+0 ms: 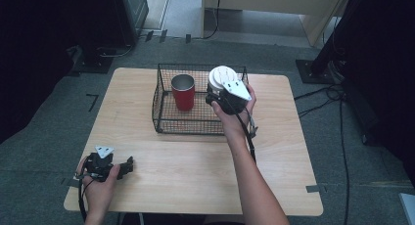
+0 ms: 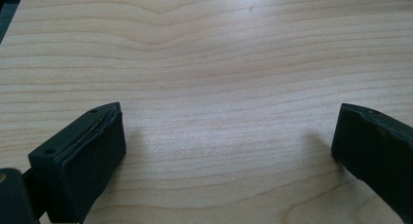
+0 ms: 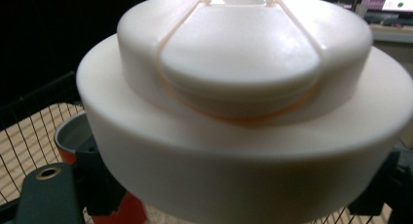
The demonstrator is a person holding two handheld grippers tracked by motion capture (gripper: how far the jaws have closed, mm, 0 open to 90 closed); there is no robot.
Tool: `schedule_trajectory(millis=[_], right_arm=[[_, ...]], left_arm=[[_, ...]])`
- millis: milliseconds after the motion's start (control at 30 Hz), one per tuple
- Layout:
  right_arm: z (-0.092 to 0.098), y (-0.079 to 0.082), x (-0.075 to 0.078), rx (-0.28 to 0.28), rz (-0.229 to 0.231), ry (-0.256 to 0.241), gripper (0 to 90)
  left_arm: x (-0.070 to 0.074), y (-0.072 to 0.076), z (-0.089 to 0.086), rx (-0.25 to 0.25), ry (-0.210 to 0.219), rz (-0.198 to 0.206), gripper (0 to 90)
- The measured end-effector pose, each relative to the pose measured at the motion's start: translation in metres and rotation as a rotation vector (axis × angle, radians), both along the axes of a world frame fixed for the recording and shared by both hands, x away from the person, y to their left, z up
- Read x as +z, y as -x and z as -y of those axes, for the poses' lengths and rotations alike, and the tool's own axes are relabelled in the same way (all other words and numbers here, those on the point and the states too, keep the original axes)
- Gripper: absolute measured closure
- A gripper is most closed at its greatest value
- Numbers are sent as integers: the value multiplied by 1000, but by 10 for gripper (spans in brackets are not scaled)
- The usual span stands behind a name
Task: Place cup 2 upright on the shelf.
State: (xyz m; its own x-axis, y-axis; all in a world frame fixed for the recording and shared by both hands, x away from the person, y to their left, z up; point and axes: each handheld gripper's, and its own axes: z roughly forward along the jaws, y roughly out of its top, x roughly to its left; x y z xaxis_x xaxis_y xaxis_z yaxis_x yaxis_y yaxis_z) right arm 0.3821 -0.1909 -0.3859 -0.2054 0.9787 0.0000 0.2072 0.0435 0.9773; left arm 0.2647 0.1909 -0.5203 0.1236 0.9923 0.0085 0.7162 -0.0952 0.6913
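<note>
**White lid held over the wire basket**

A pale wooden bench (image 1: 195, 176) stands on grey carpet, with dark equipment stands and cables around its far side. A black wire basket (image 1: 164, 115) sits on the far half of the bench, and a red cup (image 1: 183, 93) with a grey inside stands upright in its left part.

Your right hand (image 1: 240, 110) reaches across the bench and holds the right gripper (image 1: 218, 90) over the right part of the basket. Its jaws are clamped on a white lid (image 1: 219, 77), a round piece with a wide flange and a raised centre. In the right gripper view the lid (image 3: 243, 112) sits very close to the camera, with the jaws pressed against its lower sides, and the red cup (image 3: 73, 141) and the basket mesh (image 3: 29, 136) show down to the left.

Your left hand (image 1: 98, 178) rests at the near left corner of the bench with the left gripper (image 1: 129, 165) pointing right. In the left gripper view its jaws are spread wide apart over bare wood (image 2: 219, 63), with nothing between them.
</note>
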Motion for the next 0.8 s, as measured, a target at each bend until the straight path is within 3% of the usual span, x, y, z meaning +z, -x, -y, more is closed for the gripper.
schedule_trajectory(millis=[367, 633, 800], right_arm=[[-6, -6, -38, 21, -110, 60, 162], [-7, -7, -51, 27, -149, 63, 161], [-5, -6, -52, 30, -144, 48, 161]], left_arm=[[0, 0, 0, 0, 0, 0, 0], [0, 0, 0, -1, 0, 0, 0], [0, 0, 0, -1, -1, 0, 0]])
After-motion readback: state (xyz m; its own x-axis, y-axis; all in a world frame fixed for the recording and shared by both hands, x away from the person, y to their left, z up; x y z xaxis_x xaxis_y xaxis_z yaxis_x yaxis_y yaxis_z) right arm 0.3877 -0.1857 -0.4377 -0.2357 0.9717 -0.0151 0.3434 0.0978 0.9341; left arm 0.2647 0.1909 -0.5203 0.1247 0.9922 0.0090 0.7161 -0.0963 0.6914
